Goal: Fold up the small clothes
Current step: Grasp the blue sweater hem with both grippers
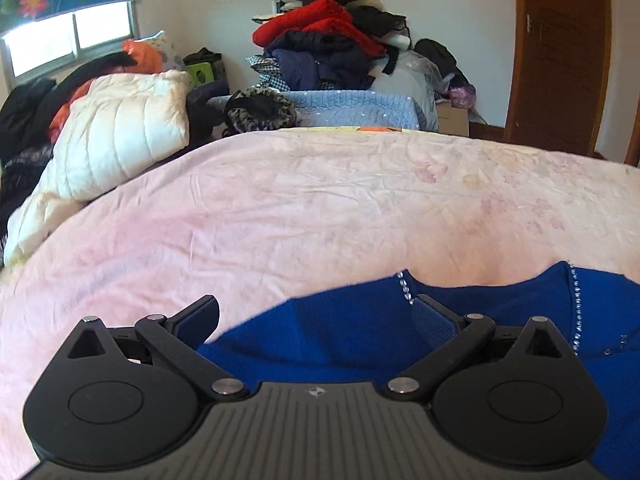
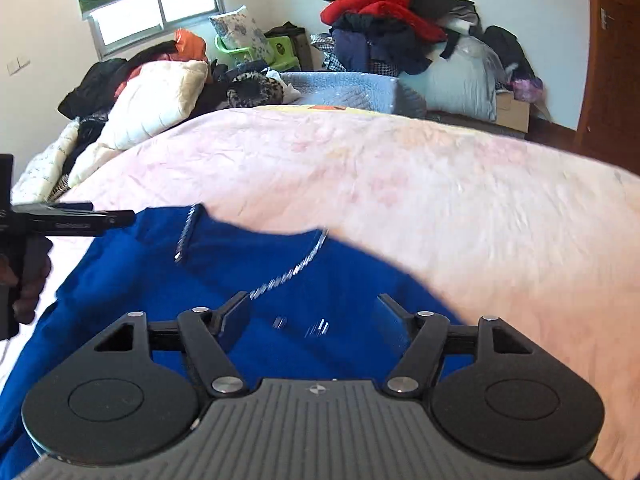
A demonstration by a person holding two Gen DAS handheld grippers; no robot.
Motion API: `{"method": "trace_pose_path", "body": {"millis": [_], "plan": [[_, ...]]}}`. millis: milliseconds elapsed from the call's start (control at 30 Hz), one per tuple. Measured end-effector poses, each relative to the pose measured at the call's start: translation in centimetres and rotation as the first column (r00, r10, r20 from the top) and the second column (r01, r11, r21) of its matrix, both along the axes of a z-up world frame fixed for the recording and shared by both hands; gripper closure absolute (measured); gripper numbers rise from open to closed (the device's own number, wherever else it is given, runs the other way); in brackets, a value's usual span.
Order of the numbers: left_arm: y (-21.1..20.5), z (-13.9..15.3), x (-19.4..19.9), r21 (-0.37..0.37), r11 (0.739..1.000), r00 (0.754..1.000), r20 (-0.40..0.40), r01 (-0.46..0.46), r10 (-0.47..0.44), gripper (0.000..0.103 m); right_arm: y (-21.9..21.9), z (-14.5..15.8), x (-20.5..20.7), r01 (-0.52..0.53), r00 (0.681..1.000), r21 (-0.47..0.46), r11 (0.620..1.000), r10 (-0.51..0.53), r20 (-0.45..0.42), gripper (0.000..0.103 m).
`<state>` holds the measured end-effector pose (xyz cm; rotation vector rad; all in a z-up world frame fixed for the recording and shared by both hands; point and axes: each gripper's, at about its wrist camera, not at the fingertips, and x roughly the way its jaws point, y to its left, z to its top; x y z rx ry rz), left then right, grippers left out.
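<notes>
A bright blue garment (image 1: 344,336) with a line of rhinestone trim (image 2: 288,274) lies on the pink bedsheet (image 1: 320,208), close to the near edge. My left gripper (image 1: 316,316) hangs open above its left part, fingers wide apart and nothing pinched between them. In the right wrist view the same blue garment (image 2: 200,280) spreads under my right gripper (image 2: 314,316), which is open too; its pads stand apart over the cloth without pressing it. The left gripper (image 2: 126,214) shows side-on at the left edge, held by a hand (image 2: 30,280).
A white quilted cover (image 1: 120,140) and dark clothes lie at the bed's far left. Behind the bed a tall heap of red and dark clothes (image 1: 328,40) rests on a blue knit blanket (image 1: 360,104). A wooden door (image 1: 560,52) stands at the right.
</notes>
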<state>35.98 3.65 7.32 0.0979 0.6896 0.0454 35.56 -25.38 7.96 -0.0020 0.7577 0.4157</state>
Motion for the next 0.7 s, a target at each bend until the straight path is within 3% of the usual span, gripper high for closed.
{"method": "trace_pose_path", "body": {"millis": [100,233,300,367,433,467,500,533,700], "plan": [[-1.0,-1.3,3.8,0.031,0.998,0.993,-0.100,0.063,-0.059,0.000,1.0,-0.6,5.0,-0.019,0.999,-0.072,0.997,0.016,-0.040,0.032],[-3.0,-3.1,5.8,0.084,0.991,0.989,-0.114,0.105,-0.095,0.000,2.5,-1.7,8.7,-0.046,0.997,-0.082,0.996,0.041,-0.059,0.032],[-3.9,-4.2,6.7,0.106,0.986,0.983,-0.143,0.127,-0.111,0.000,3.3,-2.5,9.5,-0.090,0.994,-0.083,0.992,0.085,-0.065,0.036],[-4.3,-5.3,7.0,0.134,0.981,0.981,-0.155,0.139,-0.118,0.001,4.4,-3.7,10.3,-0.127,0.989,-0.141,0.982,0.115,-0.088,0.040],[-3.7,-5.4,7.1,0.098,0.986,0.982,-0.146,0.136,-0.121,0.006,5.4,-4.9,10.8,-0.163,0.984,-0.202,0.966,0.145,-0.102,0.048],[-3.4,-5.2,7.2,0.064,0.987,0.980,-0.147,0.145,-0.134,0.027,5.7,-5.3,10.9,-0.178,0.982,-0.209,0.962,0.159,-0.107,0.055],[-3.3,-5.0,7.2,0.032,0.987,0.978,-0.143,0.160,-0.154,0.046,5.8,-5.6,10.8,-0.197,0.978,-0.194,0.961,0.180,-0.102,0.078],[-3.4,-4.7,7.2,0.044,0.986,0.978,-0.143,0.159,-0.152,0.085,5.9,-5.6,10.7,-0.211,0.976,-0.176,0.961,0.198,-0.092,0.094],[-4.1,-3.9,7.8,0.094,0.984,0.981,-0.130,0.154,-0.141,0.102,5.2,-4.6,10.8,-0.171,0.985,-0.120,0.978,0.166,-0.052,0.094]]}}
